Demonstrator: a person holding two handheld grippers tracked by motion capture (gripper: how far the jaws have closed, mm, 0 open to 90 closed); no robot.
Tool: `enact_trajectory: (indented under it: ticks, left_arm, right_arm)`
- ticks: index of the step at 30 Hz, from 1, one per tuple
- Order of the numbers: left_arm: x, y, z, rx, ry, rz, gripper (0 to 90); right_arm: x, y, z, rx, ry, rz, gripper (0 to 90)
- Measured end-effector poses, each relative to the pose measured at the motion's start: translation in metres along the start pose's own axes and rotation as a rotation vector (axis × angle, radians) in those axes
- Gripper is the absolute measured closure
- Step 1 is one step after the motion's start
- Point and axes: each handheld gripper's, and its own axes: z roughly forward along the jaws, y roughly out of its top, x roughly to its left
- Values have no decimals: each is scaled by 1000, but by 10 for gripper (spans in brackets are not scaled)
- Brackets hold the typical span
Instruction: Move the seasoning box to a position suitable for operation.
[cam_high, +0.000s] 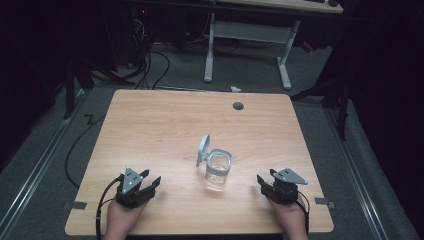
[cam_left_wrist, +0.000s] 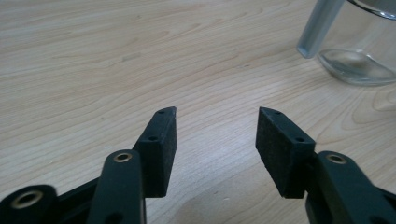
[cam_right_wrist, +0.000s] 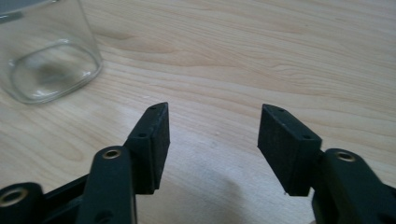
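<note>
A clear glass jar (cam_high: 218, 170) stands upright near the middle of the wooden table (cam_high: 150, 130), its hinged grey lid (cam_high: 202, 148) flipped open and leaning to the jar's left. My left gripper (cam_high: 151, 181) rests near the front left edge, open, nothing between its jaws. My right gripper (cam_high: 261, 182) rests near the front right edge, also open and empty. The left gripper view has the jar's base (cam_left_wrist: 357, 65) and lid (cam_left_wrist: 320, 25) at upper right, beyond the open gripper (cam_left_wrist: 217, 114). In the right gripper view the jar (cam_right_wrist: 46, 51) is at upper left of the open gripper (cam_right_wrist: 214, 112).
A round grey cable hole (cam_high: 238, 105) sits near the table's far edge. Behind the table stand a white desk frame (cam_high: 247, 45) and floor cables (cam_high: 150, 65). Dark curtains close in both sides.
</note>
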Motion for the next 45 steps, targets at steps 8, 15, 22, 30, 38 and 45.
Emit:
enact_trajectory:
  ticks: [8,15,22,30,38,45]
  left_arm:
    - [2,3,0,4,-13,-18,471]
    - [6,2,-1,5,-15,-16,483]
    - [13,3,-6,8,-9,-45,464]
    - [14,0,-7,19,-14,-39,573]
    - [12,-5,-4,35,-2,-6,577]
    - [12,-3,-5,42,-4,-14,593]
  right_arm:
    - [12,0,-1,-31,34,-24,534]
    - [27,3,9,-17,85,-47,608]
    - [47,17,23,-1,121,-71,618]
    - [58,25,23,-14,174,-76,703]
    - [57,32,25,-30,225,-56,835]
    - [63,39,24,-67,205,-82,900]
